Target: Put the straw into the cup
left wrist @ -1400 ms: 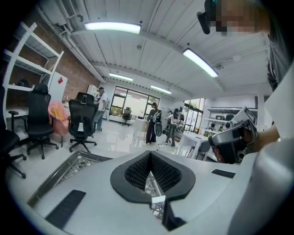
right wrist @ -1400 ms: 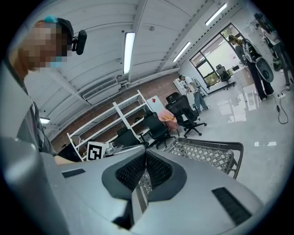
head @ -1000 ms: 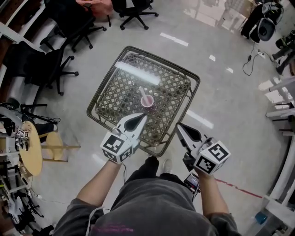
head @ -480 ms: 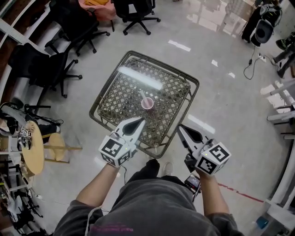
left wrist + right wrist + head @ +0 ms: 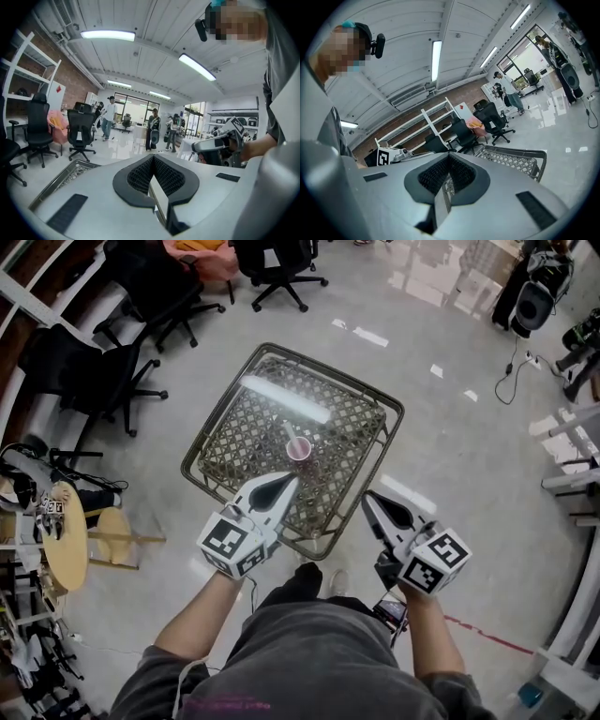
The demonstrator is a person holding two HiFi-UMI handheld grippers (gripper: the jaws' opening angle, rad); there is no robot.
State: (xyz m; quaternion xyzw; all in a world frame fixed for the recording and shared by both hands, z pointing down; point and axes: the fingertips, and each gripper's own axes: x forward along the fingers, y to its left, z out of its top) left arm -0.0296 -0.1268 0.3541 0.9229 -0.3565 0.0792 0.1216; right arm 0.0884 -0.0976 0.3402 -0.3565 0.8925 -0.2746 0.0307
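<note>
A pink cup (image 5: 298,448) stands near the middle of the lattice-topped table (image 5: 234,427), and a pale straw (image 5: 289,432) sticks out of it, leaning to the far left. My left gripper (image 5: 293,478) (image 5: 153,159) is shut and empty, its tip just short of the cup on the near side. My right gripper (image 5: 367,497) (image 5: 449,154) hovers over the table's near right corner, also shut with nothing in it. Neither gripper view shows the cup or the straw. In the left gripper view the right gripper (image 5: 218,143) shows off to the right.
The table's dark metal rim (image 5: 389,404) frames the top, and a corner of it shows in the right gripper view (image 5: 534,161). Black office chairs (image 5: 103,371) stand to the left and behind. A round wooden stool (image 5: 66,540) sits at the left. People stand far off (image 5: 110,117).
My left gripper has lifted a little and drawn slightly back from the cup. The right gripper, the cup and the straw stay where they were.
</note>
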